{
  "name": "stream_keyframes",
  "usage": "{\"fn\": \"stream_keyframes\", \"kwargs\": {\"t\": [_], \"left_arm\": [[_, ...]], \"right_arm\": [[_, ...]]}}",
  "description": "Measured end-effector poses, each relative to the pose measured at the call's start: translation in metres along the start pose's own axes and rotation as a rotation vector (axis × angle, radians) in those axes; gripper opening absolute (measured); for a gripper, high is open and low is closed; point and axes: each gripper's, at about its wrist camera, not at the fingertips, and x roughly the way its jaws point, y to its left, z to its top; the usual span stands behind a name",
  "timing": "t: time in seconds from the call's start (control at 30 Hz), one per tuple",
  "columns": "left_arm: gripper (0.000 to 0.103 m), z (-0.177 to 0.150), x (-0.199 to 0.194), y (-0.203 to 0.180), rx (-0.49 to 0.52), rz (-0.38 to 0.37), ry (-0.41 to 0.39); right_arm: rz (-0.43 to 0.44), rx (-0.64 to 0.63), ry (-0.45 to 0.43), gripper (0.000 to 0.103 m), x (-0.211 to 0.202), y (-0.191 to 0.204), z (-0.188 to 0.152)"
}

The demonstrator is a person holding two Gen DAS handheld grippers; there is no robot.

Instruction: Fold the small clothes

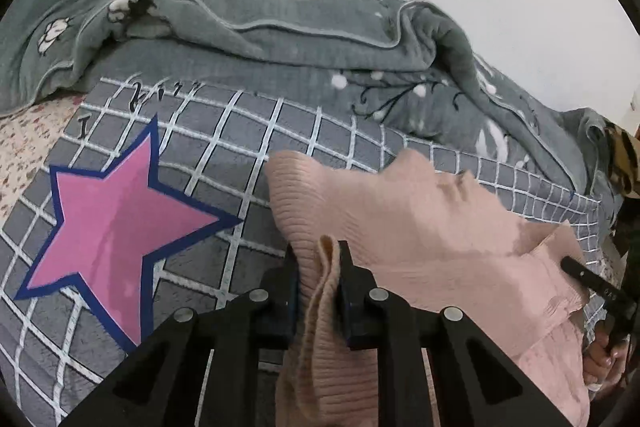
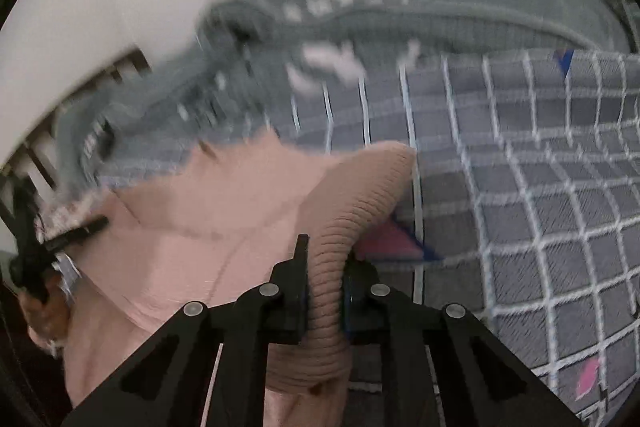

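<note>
Pale pink ribbed-knit garment (image 1: 420, 211) lies on the grey white-checked bedsheet (image 1: 248, 131), just right of the sheet's pink, blue-edged star (image 1: 116, 219). Left gripper (image 1: 318, 259) narrow, clamped on a ribbed edge. Right gripper (image 2: 324, 259) also narrow, pinching a rolled ribbed hem; that view is blurred. Garment runs out ahead of both tongs, away from the star. Both grippers sit low and level. Likely next: carry the edges across together.
</note>
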Motion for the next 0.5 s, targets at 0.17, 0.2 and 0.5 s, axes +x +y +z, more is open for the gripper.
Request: {"fn": "stream_keyframes", "kwargs": {"t": [0.17,0.2,0.5], "left_arm": [[0.045,-0.009,0.010,0.001,0.004,0.086,0.051],[0.050,-0.010,0.006,0.003,-0.009,0.094,0.049],[0.055,-0.044,-0.054,0.014,-0.022,0.128,-0.011]], "right_arm": [[-0.123,-0.010,0.106,0.023,0.020,0.000,-0.005],[-0.153,-0.022,0.090,0.034,0.015,0.001,-0.006],[-0.156,-0.055,-0.015,0.057,-0.075,0.013,-0.034]]}}
